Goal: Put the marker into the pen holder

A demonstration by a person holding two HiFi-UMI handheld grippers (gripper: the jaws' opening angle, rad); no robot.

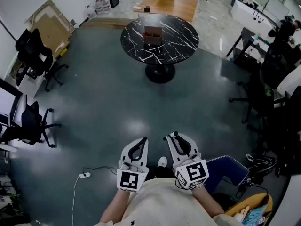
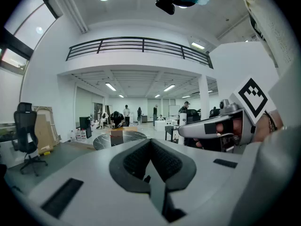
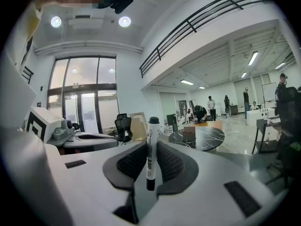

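The marker [image 3: 151, 152], white with a black cap, stands upright between the pads of my right gripper [image 3: 151, 147], which is shut on it. In the head view its dark tip [image 1: 175, 134] pokes out of the right gripper [image 1: 177, 139]. My left gripper [image 1: 140, 142] is held close beside it at waist height, jaws together with nothing between them [image 2: 151, 147]. The pen holder [image 1: 152, 34], a small brown box, sits on a round black marble table [image 1: 181, 41] a few metres ahead. It also shows small in both gripper views [image 3: 189, 132] [image 2: 116, 136].
Dark grey floor lies between me and the table. Black office chairs [image 1: 32, 123] [image 1: 34, 55] and cardboard sheets [image 1: 52, 28] line the left. A white power strip [image 1: 84, 175] lies on the floor at lower left. A blue seat [image 1: 229, 167] and desks stand on the right. People stand far behind.
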